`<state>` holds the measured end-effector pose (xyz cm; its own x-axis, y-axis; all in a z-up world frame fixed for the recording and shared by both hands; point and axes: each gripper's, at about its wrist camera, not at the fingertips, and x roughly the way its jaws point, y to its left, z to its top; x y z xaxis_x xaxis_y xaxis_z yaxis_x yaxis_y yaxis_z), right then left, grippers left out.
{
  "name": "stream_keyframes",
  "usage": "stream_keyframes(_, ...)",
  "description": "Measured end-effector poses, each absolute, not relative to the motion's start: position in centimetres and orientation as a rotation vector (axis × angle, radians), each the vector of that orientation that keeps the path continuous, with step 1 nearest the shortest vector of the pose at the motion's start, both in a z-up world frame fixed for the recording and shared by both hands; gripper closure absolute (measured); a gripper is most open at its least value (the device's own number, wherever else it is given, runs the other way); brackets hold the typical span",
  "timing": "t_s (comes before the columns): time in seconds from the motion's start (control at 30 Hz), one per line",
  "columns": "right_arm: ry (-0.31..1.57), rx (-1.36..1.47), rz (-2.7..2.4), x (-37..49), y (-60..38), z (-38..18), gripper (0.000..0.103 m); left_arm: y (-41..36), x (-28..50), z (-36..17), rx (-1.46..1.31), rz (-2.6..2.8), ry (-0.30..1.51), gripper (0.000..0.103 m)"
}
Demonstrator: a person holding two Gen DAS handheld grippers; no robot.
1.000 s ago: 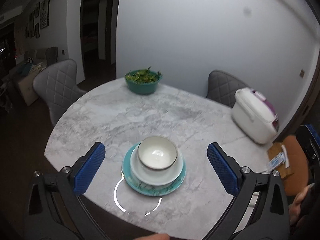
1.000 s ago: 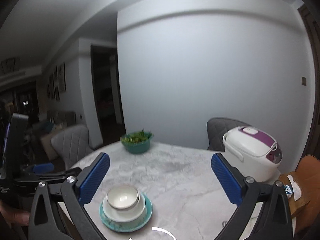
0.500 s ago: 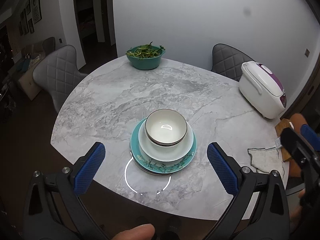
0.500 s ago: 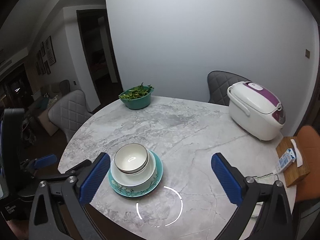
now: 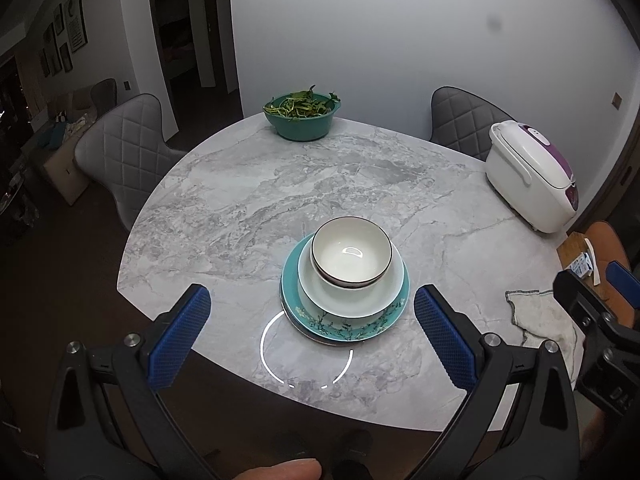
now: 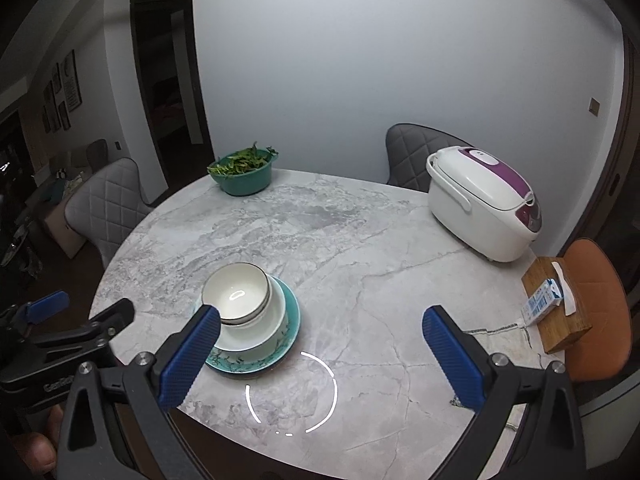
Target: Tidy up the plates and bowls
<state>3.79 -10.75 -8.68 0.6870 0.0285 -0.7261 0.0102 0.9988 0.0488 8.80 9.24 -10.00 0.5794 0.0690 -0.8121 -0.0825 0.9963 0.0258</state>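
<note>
A stack of dishes stands near the front edge of the round marble table (image 5: 248, 208): a teal floral plate (image 5: 344, 326) at the bottom, a pale wide bowl (image 5: 352, 296) on it, and a white dark-rimmed bowl (image 5: 351, 251) on top. The same stack shows in the right wrist view, with the top bowl (image 6: 236, 292) and teal plate (image 6: 292, 320) at lower left. My left gripper (image 5: 312, 340) hangs open just in front of the stack, empty. My right gripper (image 6: 320, 360) is open and empty, to the right of the stack, its left pad overlapping the stack in the image.
A green basin of leafy greens (image 5: 300, 118) sits at the table's far edge. A white and purple rice cooker (image 6: 484, 204) stands at the right. A cloth (image 5: 536, 316), a wooden box (image 6: 556, 308) with a small carton (image 6: 542, 302), and grey chairs (image 5: 120, 160) surround the table.
Both grippers rose and tilted downward, so the table is seen more from above. The stack itself has not moved. Both grippers stayed open.
</note>
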Motion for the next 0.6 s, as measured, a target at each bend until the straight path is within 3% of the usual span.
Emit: stream_keyframes(0.6,0.836,0.052,0.010,3.5,-10.1,-9.0,0.000,9.0,7.3,-9.1,-0.003,0.088,0.945,0.000)
